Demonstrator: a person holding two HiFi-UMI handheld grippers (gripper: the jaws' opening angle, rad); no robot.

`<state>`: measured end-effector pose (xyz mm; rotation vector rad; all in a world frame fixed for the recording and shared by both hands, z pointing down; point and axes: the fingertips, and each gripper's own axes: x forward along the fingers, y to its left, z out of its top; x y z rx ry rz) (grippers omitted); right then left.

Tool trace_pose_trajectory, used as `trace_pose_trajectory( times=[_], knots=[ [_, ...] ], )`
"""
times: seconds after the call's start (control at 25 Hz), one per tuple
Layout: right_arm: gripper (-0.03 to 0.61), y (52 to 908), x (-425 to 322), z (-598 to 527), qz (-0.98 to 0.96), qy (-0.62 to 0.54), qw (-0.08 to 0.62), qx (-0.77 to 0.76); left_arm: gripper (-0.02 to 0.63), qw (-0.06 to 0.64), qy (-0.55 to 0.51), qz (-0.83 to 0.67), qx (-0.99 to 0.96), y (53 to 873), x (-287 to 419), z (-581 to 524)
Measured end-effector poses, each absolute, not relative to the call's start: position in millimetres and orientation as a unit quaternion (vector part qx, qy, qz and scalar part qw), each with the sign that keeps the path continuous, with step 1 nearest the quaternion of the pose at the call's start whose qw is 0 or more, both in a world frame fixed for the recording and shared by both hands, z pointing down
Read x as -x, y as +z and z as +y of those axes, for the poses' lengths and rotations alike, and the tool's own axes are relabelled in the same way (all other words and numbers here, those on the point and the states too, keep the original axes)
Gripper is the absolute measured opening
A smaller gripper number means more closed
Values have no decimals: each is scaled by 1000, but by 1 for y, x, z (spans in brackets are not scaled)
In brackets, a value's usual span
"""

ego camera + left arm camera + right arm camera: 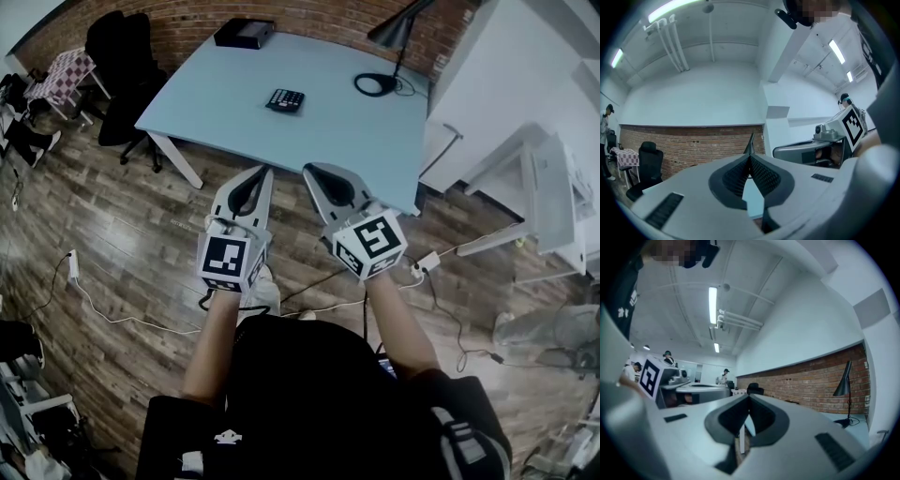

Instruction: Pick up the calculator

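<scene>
Ahead of the two grippers, well apart from their tips, the calculator (285, 99) lies flat on the pale blue table (337, 141). The left gripper (262, 172) and the right gripper (312, 171) are held side by side just before the near edge of the table, and both point level toward it. Each one has its jaws pressed together, with nothing between them. Beyond the calculator, a black box (244, 34) sits at the far edge, ahead of the left gripper. A black desk lamp (392, 37) stands ahead and to the right of the right gripper. A black office chair (127, 56) stands off to the left of the left gripper.
</scene>
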<state>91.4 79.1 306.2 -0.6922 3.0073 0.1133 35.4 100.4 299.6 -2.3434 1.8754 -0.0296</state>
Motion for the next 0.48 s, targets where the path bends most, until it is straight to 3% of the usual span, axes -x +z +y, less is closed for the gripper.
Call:
trace_pose_trajectory(
  times=[0.48],
  knots=[
    [5, 317, -52, 5, 969, 27, 13, 246, 3, 59, -15, 612, 788, 306, 8, 27]
  ],
)
